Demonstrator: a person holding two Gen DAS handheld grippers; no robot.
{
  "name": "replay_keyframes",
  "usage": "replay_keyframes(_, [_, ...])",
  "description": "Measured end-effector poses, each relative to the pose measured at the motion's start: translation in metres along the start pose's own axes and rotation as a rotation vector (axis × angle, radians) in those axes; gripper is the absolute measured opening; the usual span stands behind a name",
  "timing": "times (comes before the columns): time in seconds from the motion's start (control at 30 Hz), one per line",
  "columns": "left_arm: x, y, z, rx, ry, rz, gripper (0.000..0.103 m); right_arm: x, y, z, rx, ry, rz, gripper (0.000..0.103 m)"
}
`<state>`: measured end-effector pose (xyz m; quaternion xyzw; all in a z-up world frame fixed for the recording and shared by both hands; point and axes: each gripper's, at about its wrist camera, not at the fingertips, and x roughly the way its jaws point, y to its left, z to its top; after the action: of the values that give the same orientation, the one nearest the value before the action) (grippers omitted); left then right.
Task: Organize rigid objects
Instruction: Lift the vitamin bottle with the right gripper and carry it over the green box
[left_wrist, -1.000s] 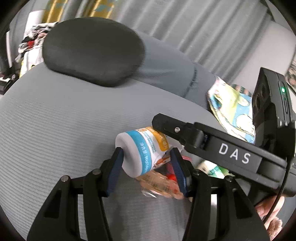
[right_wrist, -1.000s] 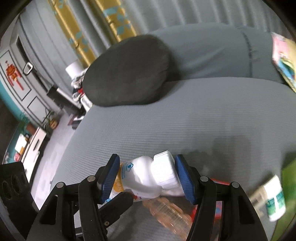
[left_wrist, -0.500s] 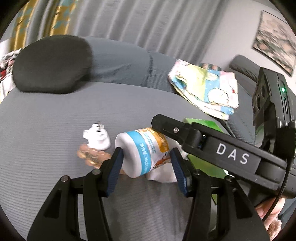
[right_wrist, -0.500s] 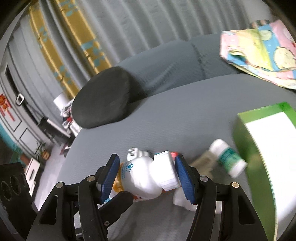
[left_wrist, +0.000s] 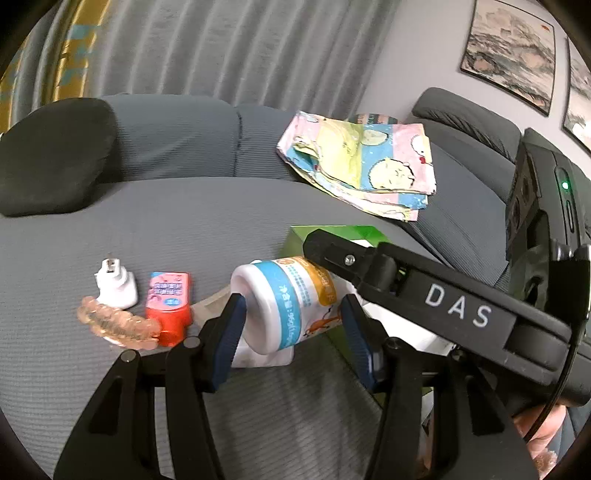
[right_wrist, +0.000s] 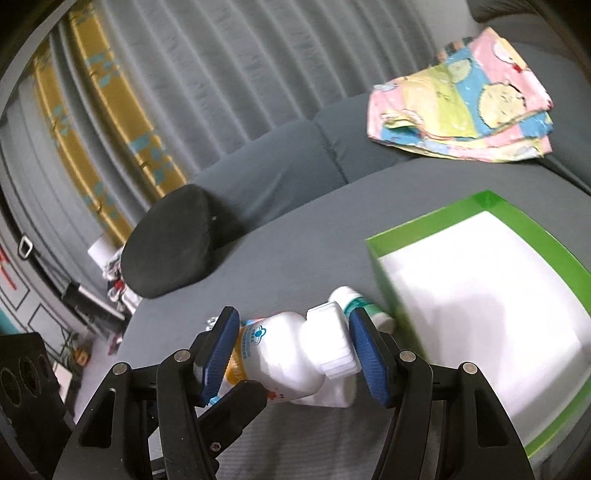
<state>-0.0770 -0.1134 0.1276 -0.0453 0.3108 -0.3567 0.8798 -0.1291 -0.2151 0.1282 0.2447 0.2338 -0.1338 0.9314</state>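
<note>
While both grippers are sharing one white bottle, the right gripper is closing its jaws end to end on it and the left gripper is squeezing its body. One should release first. Farther right, the green box is waiting on the sofa.

Both wrist views look closely across the sofa; sharing it.
</note>
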Motion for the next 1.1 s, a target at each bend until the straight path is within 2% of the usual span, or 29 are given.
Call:
replay_keyframes(0.63, [0.038,-0.058,-0.001,0.065,0.03,-0.131,0.053,-0.038,-0.062,0.009,0.063,-0.078,-0.119,0.065])
replay_keyframes(1.1, [0.076,-0.088,-0.01,0.073,0.101,-0.214,0.053,-0.043,-0.108,0.01,0.138,-0.049,-0.218,0.065])
